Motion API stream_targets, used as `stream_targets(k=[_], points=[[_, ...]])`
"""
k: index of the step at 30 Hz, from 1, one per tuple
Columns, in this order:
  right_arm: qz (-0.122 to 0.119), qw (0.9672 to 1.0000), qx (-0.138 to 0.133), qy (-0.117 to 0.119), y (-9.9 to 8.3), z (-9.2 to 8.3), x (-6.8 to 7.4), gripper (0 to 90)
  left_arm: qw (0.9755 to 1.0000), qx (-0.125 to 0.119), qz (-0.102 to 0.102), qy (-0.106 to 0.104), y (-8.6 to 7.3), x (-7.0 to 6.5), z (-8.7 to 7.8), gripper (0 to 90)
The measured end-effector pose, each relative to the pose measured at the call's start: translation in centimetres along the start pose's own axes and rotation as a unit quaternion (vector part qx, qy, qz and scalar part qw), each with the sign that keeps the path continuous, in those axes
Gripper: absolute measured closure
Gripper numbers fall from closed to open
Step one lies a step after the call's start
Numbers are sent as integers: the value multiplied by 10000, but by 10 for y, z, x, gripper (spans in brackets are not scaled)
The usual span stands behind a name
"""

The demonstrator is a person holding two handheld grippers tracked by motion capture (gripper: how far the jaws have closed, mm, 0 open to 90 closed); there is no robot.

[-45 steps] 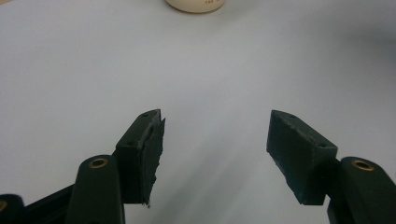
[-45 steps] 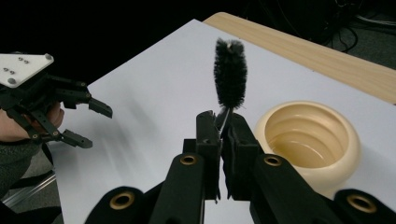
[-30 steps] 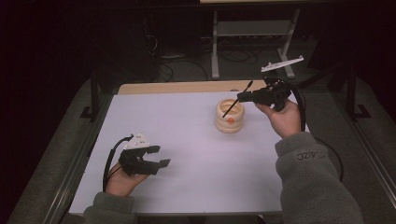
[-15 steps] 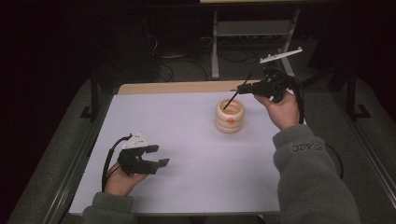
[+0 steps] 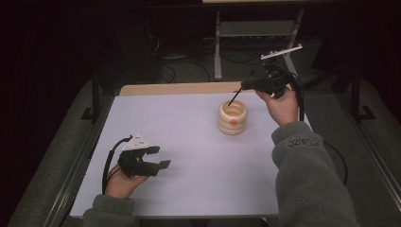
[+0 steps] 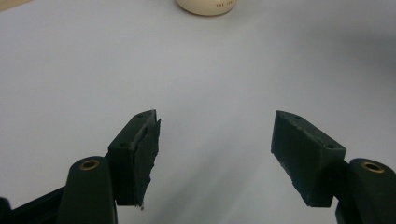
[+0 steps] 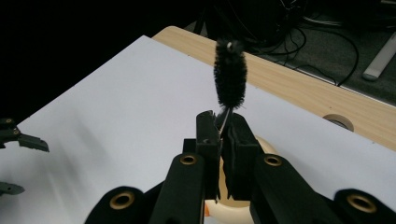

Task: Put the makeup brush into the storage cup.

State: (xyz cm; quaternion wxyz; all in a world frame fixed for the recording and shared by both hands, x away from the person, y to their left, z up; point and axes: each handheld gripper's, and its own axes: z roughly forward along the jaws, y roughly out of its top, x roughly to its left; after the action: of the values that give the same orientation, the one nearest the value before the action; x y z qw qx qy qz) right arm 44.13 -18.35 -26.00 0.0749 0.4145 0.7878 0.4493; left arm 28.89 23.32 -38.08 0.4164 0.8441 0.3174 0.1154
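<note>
Black bristles stood just beyond the tips of the right claw, which was clamped tight on the thin wire stem of a small bottle brush; in the high view the brush slanted down from that claw toward the mouth of the ribbed cream jar just below and in front of it. Compared with a second earlier, the hand had drawn back and slightly up toward the far edge of the tabletop, so the brush tip now sat at the jar's rim rather than down inside it (whether it touched the rim could not be told); that suggests a scrubbing stroke ending or the brush being pulled out. Well apart from the jar, the left claw hovered low over the bare sheet, its jaws wide with nothing between them; they had just been opening a little further, so it looked ready to steady the jar.
</note>
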Motion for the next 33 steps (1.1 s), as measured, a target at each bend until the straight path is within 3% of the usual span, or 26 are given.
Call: stream_targets(k=[11,33], points=[[180,9997,14,-162,-1,9,-10,845,10000,-12,-12,5,0,1,0,308],[296,9989,124,-334,-10,30,-18,845,10000,-9,-10,26,-1,2,0,298]])
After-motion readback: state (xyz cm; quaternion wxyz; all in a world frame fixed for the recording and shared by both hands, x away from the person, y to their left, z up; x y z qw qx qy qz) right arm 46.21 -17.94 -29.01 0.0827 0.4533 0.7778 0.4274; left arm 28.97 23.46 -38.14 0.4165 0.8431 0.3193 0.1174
